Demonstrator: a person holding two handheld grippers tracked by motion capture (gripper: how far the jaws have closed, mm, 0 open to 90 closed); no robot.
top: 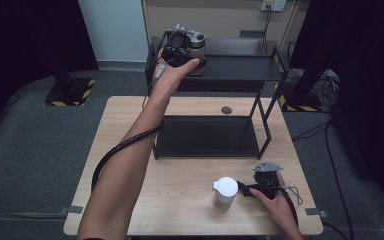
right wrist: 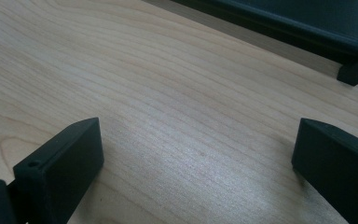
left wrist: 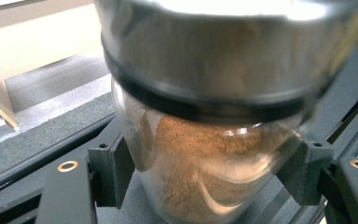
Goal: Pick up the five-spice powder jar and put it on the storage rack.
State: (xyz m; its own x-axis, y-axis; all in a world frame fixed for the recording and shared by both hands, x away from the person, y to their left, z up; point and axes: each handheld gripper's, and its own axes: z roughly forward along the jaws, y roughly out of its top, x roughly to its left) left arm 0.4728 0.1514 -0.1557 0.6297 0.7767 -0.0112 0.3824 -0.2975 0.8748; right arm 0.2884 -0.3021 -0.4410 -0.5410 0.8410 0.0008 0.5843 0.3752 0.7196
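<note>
Nearest, at 5 o'clock on the table (top: pixel 190 200): right gripper (top: pixel 250 190) resting low on the wood, released, nothing between its spread jaws, bare grain seen in the right gripper view. Just beside it, toward 9 o'clock of that gripper, a white lidded container (top: pixel 225 192) standing upright, untouched and apart from the jaws. Mid-table: empty lower shelf (top: pixel 207 136) of the black rack. Farthest, at 12 o'clock: left gripper (top: pixel 180 52) clenched on the glass jar (left wrist: pixel 205 168) of brown powder with a metal lid, pads pressing both sides of the glass, held at the level of the rack's upper shelf (top: pixel 240 67). Whether resting on that shelf or just above it, hard to tell. Judged progress: jar carried to the upper shelf, placement nearly finished; still left, letting go and pulling away, then probably handling the white container.
</note>
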